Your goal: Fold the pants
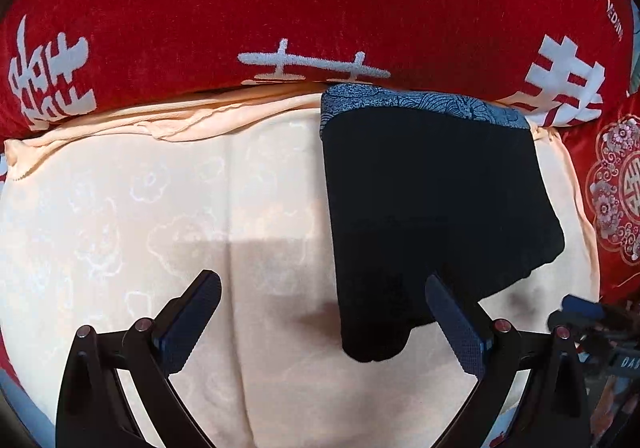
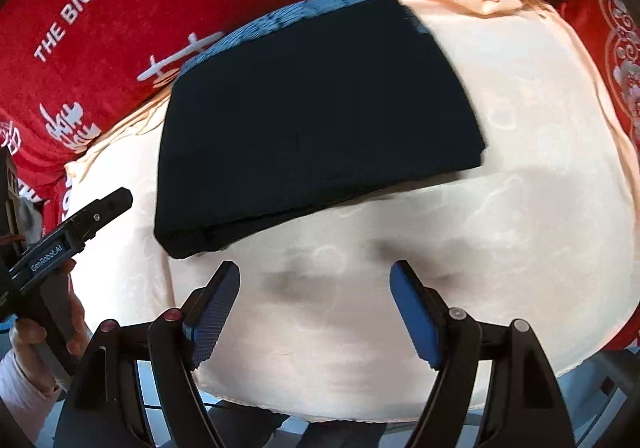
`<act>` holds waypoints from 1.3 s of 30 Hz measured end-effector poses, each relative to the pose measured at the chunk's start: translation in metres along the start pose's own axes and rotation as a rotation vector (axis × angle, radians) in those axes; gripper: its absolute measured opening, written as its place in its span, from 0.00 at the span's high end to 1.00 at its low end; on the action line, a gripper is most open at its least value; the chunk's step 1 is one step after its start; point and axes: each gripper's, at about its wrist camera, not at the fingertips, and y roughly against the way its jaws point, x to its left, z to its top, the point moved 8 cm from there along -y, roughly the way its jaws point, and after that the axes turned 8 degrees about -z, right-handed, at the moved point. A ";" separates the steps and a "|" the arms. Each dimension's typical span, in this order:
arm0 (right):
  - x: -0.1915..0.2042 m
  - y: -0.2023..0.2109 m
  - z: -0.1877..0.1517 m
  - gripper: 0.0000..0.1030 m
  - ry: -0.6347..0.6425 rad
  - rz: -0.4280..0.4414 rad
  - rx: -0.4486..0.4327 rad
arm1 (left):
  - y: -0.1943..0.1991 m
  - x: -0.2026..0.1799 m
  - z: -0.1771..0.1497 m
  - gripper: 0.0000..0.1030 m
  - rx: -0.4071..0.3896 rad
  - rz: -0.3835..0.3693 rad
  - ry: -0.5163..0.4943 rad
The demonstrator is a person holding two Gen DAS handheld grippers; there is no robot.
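The right claw (image 2: 316,280) hangs wide apart and empty over the peach sheet (image 2: 520,208), just short of the folded black pants (image 2: 312,120), left claw (image 2: 100,212) nearby.

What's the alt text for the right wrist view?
Folded black pants with a grey-blue patterned waistband lie on a peach cloth over red bedding. The right gripper hovers open and empty just short of them; the left gripper shows at the left edge.

Matt black cloth pants (image 2: 312,120) lie on a smooth, faintly sheened peach cloth (image 2: 520,248).
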 end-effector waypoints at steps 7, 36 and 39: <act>-0.039 0.001 0.029 0.22 -0.033 0.002 -0.029 | -0.009 -0.005 0.015 0.00 0.002 0.014 0.008; -0.079 -0.087 0.135 0.21 0.073 0.424 0.159 | -0.106 -0.018 0.048 0.00 0.191 -0.297 0.107; -0.079 -0.089 0.136 0.21 0.066 0.421 0.171 | -0.108 -0.015 0.047 0.00 0.209 -0.281 0.130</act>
